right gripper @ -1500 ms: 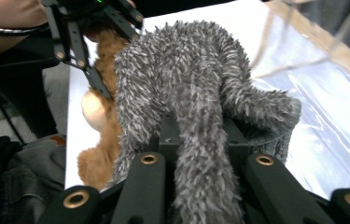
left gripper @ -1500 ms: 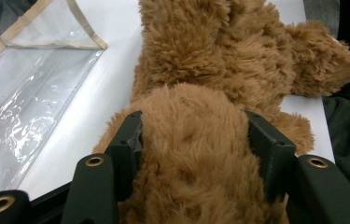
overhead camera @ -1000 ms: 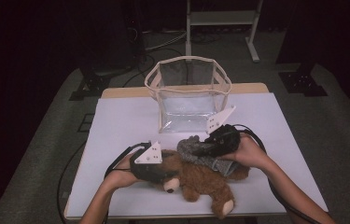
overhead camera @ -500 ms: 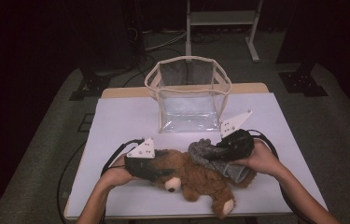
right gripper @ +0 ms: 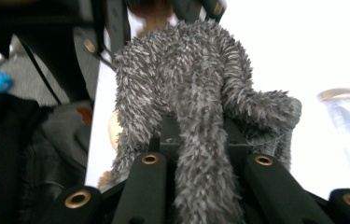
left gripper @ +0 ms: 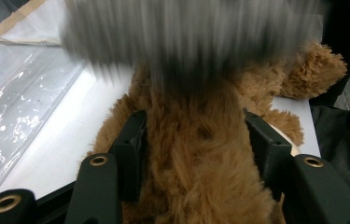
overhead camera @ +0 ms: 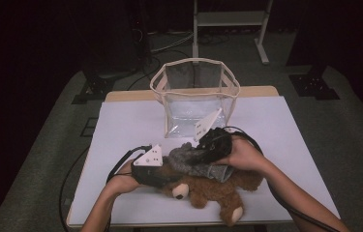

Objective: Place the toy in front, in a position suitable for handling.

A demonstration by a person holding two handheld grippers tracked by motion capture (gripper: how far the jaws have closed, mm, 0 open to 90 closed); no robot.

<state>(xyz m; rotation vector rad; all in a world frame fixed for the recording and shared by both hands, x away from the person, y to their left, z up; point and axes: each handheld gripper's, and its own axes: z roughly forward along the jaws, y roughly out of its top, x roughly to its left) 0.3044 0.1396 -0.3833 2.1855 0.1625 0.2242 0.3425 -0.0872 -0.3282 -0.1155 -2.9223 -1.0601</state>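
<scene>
2 tools work here: our left tool [overhead camera: 162, 176] clamps the bear [overhead camera: 208, 188] on the table [overhead camera: 121, 125], our right tool [overhead camera: 189, 153] grips the grey garment [overhead camera: 193, 162] over it, so we should peel slowly, keeping the bear pinned.

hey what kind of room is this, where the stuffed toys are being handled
Probably a recording studio or lab bench rather than a home: a white-topped table stands amid dark surroundings, a metal equipment stand behind it, and cables run across the grey floor.
</scene>
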